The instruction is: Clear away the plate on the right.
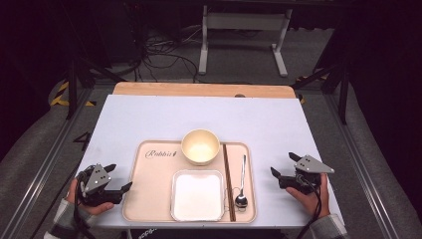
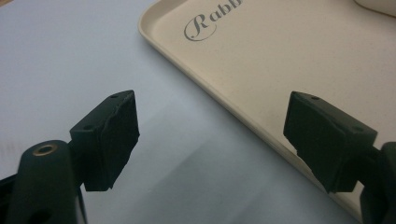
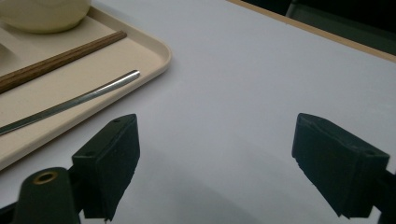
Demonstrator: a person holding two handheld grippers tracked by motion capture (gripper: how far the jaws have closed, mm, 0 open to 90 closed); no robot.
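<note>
A beige tray (image 1: pixel 152 184) lies near the front of the white table. On it stand a cream bowl (image 1: pixel 200 146) at the back and a white square plate (image 1: pixel 197 195) at the front. Brown chopsticks (image 1: pixel 228 179) and a metal spoon (image 1: pixel 242 184) lie along the tray's right side. My left gripper (image 1: pixel 121 176) rests just left of the tray, open and empty; its own view has its jaws (image 2: pixel 212 126) straddling the tray's edge (image 2: pixel 280 60). Right of the tray, my right gripper (image 1: pixel 282 163) stands open over bare table (image 3: pixel 215 140), beside the spoon handle (image 3: pixel 74 102) and chopsticks (image 3: pixel 60 58).
The white table top (image 1: pixel 209 114) stretches well behind the tray, with a wooden strip (image 1: pixel 199 89) along its far edge. Beyond it are a dark floor with cables (image 1: pixel 164 55) and a white stand (image 1: pixel 244 30).
</note>
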